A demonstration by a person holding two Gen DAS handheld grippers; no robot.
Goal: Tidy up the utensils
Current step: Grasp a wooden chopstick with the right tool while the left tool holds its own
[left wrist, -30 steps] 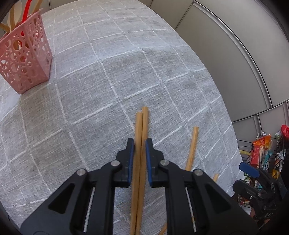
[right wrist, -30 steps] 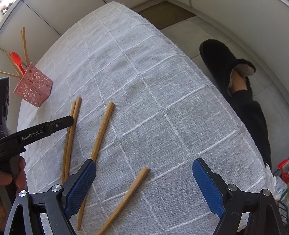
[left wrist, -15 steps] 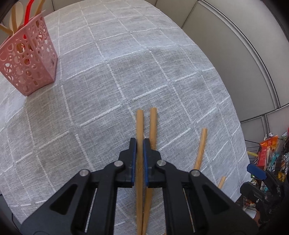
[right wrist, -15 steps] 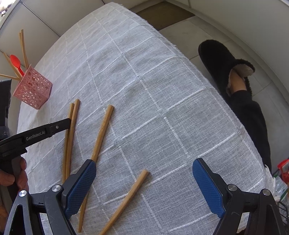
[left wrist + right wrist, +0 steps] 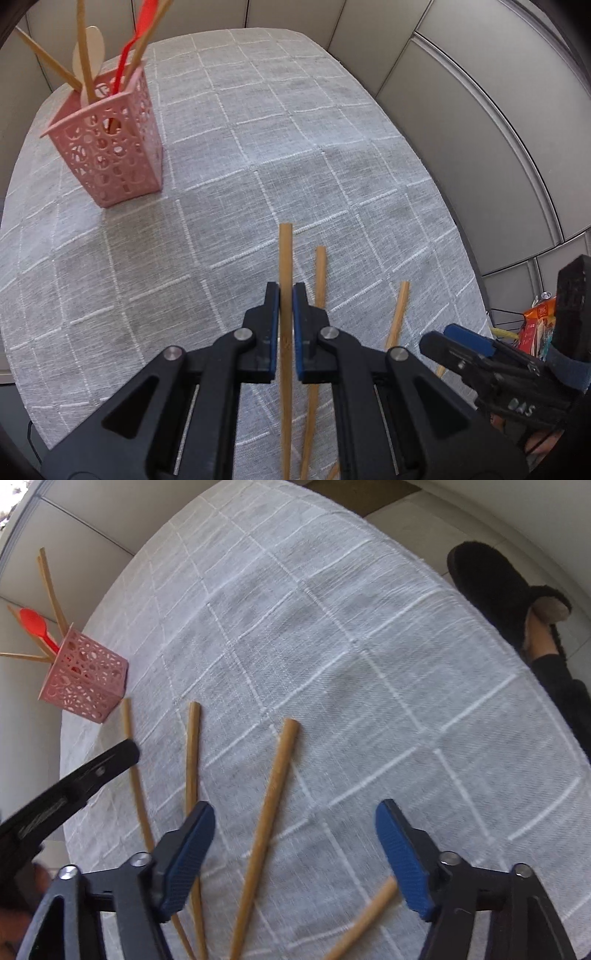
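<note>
My left gripper (image 5: 285,295) is shut on one wooden chopstick (image 5: 285,254) and holds it lifted above the grey checked tablecloth (image 5: 258,147). A second chopstick (image 5: 318,280) lies just to its right, a third (image 5: 399,314) further right. The pink perforated holder (image 5: 110,147) stands at the far left with chopsticks, a pale spoon and a red spoon in it. My right gripper (image 5: 295,834) is open and empty, low over a chopstick (image 5: 269,805); another chopstick (image 5: 365,919) lies below it. The holder (image 5: 86,679) is far left there.
The table's right edge (image 5: 461,236) drops to the floor beside grey wall panels. A black slipper and leg (image 5: 517,602) stand past the table edge. The left gripper's arm (image 5: 66,786) crosses the right wrist view's left side. Snack packets (image 5: 535,325) sit at right.
My left gripper lifted one chopstick out of the pair and tipped up toward the holder. My right gripper moved left and lower, over the middle chopstick, still open.
</note>
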